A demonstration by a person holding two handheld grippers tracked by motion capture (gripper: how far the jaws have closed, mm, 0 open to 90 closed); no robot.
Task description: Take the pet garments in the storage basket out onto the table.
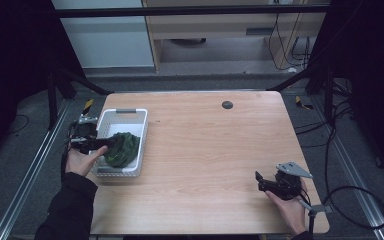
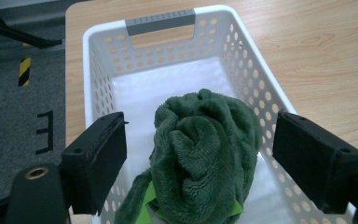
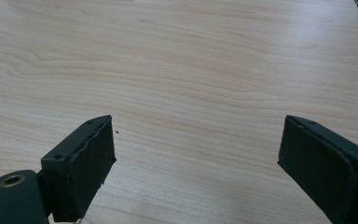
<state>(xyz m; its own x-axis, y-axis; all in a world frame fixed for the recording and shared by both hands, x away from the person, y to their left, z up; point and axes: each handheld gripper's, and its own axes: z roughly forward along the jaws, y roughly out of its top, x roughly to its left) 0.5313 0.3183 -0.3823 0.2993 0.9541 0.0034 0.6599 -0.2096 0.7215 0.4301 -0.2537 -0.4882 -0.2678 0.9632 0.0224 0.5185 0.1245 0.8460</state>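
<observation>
Where the high view looks down on the table point(image 1: 205, 150), a white basket point(image 1: 130, 116) stands near its left edge, and a crumpled green towel point(image 1: 122, 147) lies in the basket's near half. The left gripper point(image 1: 105, 144) reaches in from the left over the basket's rim, its tip at the towel, with the left hand point(image 1: 82, 160) behind it. The right gripper point(image 1: 260, 181) sits at the near right of the table, held low in the right hand point(image 1: 290, 207), well apart from the basket, its jaws pointing left over bare wood. A small dark disc point(image 1: 227, 105) lies at the far side of the table.

In the left gripper view, the towel point(image 2: 205, 154) bunches up between the two black jaws, which stand wide apart; neither pad presses on the cloth, and a gap shows on each side. The basket point(image 2: 98, 84) has perforated walls, and a grey handle point(image 2: 161, 21) tops its far end. A bright green tag point(image 2: 149, 196) peeks from under the towel.

In the right gripper view, the jaws stand wide apart with just table point(image 3: 191, 70) between them.
</observation>
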